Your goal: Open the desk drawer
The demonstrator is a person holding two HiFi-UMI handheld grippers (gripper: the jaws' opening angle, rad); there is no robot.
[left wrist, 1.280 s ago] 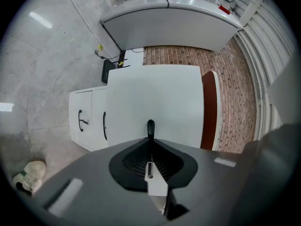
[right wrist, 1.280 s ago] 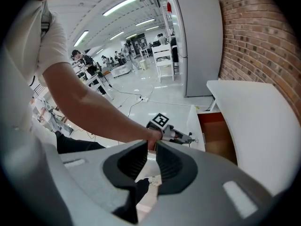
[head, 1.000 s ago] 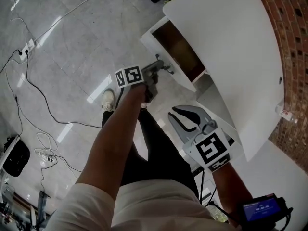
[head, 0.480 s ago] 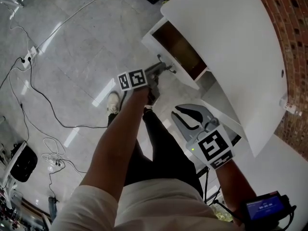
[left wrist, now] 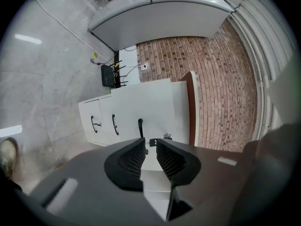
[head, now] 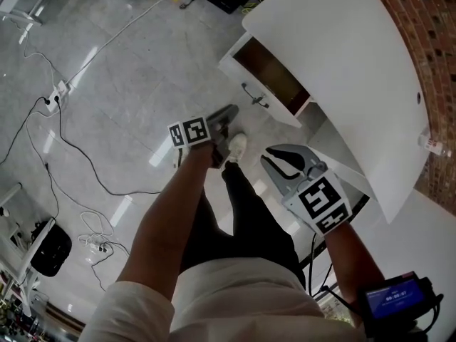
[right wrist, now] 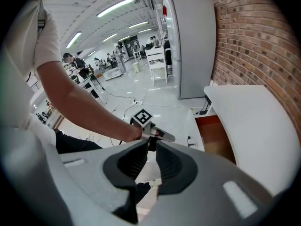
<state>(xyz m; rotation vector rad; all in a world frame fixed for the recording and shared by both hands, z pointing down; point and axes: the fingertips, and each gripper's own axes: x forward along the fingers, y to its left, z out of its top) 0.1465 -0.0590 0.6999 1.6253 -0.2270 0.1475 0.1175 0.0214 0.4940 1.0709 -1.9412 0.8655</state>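
Note:
The white desk [head: 342, 63] has its top drawer [head: 271, 68] pulled out, and the brown inside shows. The drawer's dark handle [head: 255, 95] is free. My left gripper [head: 232, 111] hangs a short way in front of that handle, jaws nearly together, holding nothing. In the left gripper view the left gripper [left wrist: 149, 142] points at the drawer handle [left wrist: 140, 127] from a distance. My right gripper [head: 266, 162] is shut and empty, low beside the desk's near edge. The right gripper view looks past the right gripper [right wrist: 151, 147] to the open drawer [right wrist: 216, 135].
Two lower drawer handles [left wrist: 104, 124] sit below the open drawer. Cables [head: 64, 141] and a power strip [head: 51, 100] lie on the grey floor at the left. A brick wall [head: 427, 20] backs the desk. The person's foot [head: 236, 147] stands in front of the drawer.
My left gripper has come off the drawer handle and drawn back toward me. The drawer stays pulled out. The right gripper has barely moved.

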